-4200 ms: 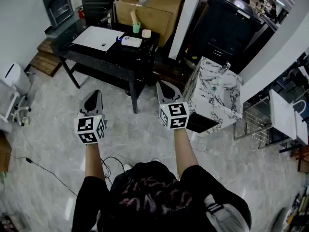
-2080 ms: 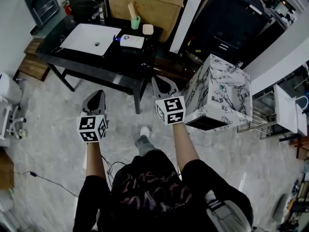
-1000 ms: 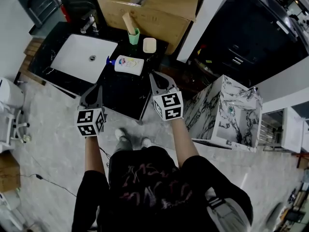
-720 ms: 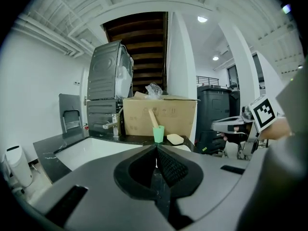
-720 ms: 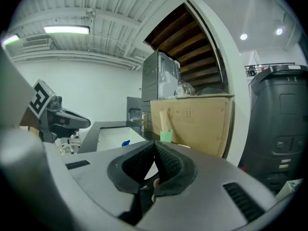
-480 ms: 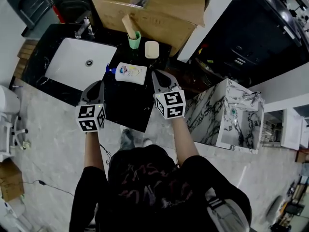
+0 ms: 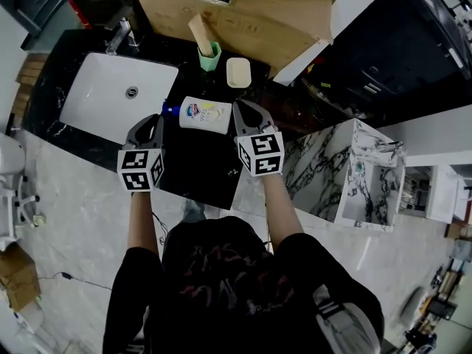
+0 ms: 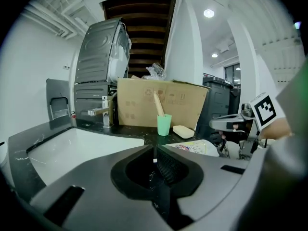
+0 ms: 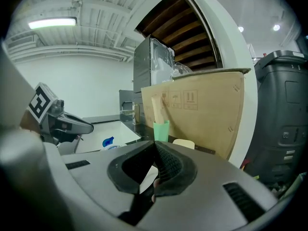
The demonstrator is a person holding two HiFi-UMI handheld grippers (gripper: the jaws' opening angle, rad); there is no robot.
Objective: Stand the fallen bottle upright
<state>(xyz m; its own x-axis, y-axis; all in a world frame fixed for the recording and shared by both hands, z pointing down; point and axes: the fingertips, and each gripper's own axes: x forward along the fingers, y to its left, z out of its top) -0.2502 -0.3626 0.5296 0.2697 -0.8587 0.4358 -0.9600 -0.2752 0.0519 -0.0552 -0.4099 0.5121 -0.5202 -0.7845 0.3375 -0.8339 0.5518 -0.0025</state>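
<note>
Black counter (image 7: 198,167) — open strip between sink (image 7: 103,98) and right edge. White bottle (image 7: 206,116) lies flat, blue cap toward sink. Left gripper (image 7: 153,121), right gripper (image 7: 243,110) flank it — both closed, empty.

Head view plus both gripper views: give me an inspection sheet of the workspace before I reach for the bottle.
Surface: black countertop with a white sink set in it.
Job's things: bottle lies on its side between sink and right gripper, blue cap towards the sink; not yet upright.
Clutter: green cup holding a stick, pale soap bar, both behind the bottle; faucet at the sink.
Grippers: left gripper shut, empty, near the cap; right gripper shut, empty, beside the bottle's base. Neither touches it.
Cables: nothing seen on the countertop.
Surroundings: cardboard box behind the counter; marble-patterned cabinet to the right.
</note>
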